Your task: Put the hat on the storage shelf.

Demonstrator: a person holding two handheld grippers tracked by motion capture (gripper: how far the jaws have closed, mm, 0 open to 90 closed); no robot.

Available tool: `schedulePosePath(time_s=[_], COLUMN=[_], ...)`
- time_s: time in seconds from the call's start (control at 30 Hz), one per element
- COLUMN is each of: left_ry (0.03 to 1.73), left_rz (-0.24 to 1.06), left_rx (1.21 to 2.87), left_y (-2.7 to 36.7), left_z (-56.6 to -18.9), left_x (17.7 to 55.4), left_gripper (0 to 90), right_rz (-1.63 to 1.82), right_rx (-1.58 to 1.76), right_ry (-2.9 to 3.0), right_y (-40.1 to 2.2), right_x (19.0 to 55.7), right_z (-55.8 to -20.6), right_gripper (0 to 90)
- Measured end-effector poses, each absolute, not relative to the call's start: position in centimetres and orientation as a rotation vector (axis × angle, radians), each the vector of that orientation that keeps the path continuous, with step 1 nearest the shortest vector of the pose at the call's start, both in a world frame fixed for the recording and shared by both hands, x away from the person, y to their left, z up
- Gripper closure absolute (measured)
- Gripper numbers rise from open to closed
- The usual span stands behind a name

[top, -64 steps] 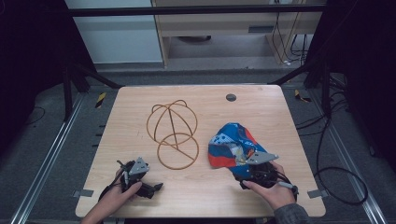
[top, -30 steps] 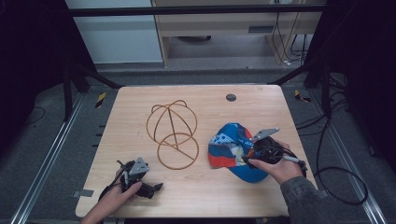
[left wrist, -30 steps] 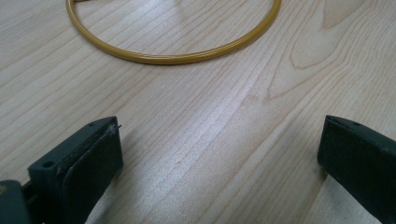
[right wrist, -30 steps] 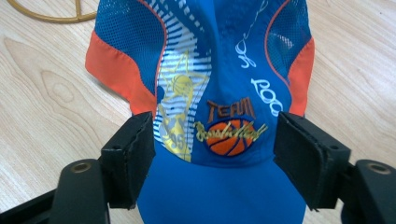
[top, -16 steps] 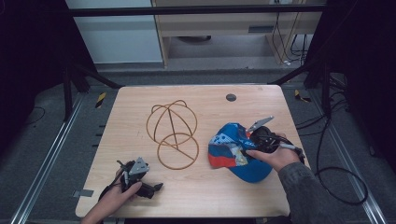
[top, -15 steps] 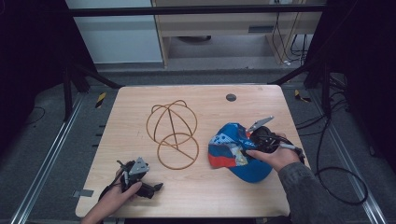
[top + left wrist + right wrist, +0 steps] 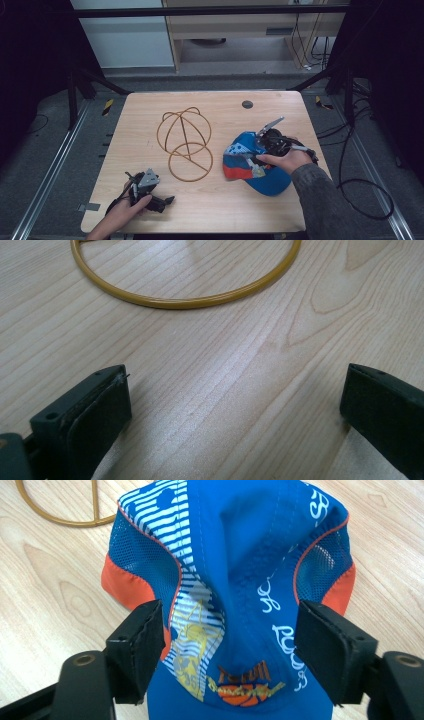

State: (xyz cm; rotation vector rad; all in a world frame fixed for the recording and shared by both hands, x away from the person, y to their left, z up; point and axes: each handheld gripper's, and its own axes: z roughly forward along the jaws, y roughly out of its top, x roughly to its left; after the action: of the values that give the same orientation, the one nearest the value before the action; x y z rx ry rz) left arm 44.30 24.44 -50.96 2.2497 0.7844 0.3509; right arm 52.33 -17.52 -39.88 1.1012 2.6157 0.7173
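My right gripper [image 7: 227, 655] straddles the blue cap [image 7: 235, 580] beside the wire stand [image 7: 186, 142], fingers spread; my left gripper [image 7: 235, 415] rests open.

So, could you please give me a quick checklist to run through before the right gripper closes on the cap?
1. Right gripper open: ok, its jaws stand apart.
2. Cap between the jaws: ok, its blue crown lies in the gap in the right gripper view.
3. Jaws touching the fabric: cannot tell, they look close on both sides.
4. Wire hat stand apart from the cap: ok, bare wood shows between them in the high view.
5. Left gripper out of the way: ok, open over bare table at the near left.
6. Cap lying flat: cannot tell, the hand covers part of it.
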Motion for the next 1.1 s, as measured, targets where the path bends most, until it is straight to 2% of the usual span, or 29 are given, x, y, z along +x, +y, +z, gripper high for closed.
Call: schedulePosePath(time_s=[0.3, 0.33, 0.4, 0.43, 0.57, 0.63, 0.7, 1.1], left_ry=[0.784, 0.783, 0.784, 0.785, 0.786, 0.786, 0.786, 0.784], left_rz=[0.351, 0.351, 0.351, 0.351, 0.35, 0.35, 0.35, 0.351], left_rx=[2.248, 2.25, 2.25, 2.249, 2.248, 2.248, 2.249, 2.249], left_y=[24.4, 24.4, 24.4, 24.4, 24.4, 24.4, 24.4, 24.4], left_z=[-51.0, -51.0, -51.0, -51.0, -51.0, -51.0, -51.0, -51.0], left_x=[44.3, 44.3, 44.3, 44.3, 44.3, 44.3, 44.3, 44.3], left_gripper=[0.0, 0.0, 0.0, 0.0, 0.0, 0.0, 0.0, 0.0], right_rz=[0.686, 0.667, 0.661, 0.644, 0.641, 0.653, 0.676, 0.81], right_rx=[1.113, 1.12, 1.119, 1.139, 1.14, 1.135, 1.14, 1.155], right_ry=[2.637, 2.646, 2.648, 2.658, 2.684, 2.694, 2.703, 2.662], right_y=[-16.8, -16.7, -16.7, -16.5, -16.5, -16.7, -16.9, -18.7], right_x=[53.3, 53.4, 53.5, 53.6, 53.8, 53.8, 53.7, 52.7], right_z=[-41.0, -41.2, -41.3, -41.4, -41.6, -41.5, -41.3, -38.6], right_gripper=[39.8, 44.7, 47.1, 56.4, 76.2, 84.4, 88.9, 89.8])
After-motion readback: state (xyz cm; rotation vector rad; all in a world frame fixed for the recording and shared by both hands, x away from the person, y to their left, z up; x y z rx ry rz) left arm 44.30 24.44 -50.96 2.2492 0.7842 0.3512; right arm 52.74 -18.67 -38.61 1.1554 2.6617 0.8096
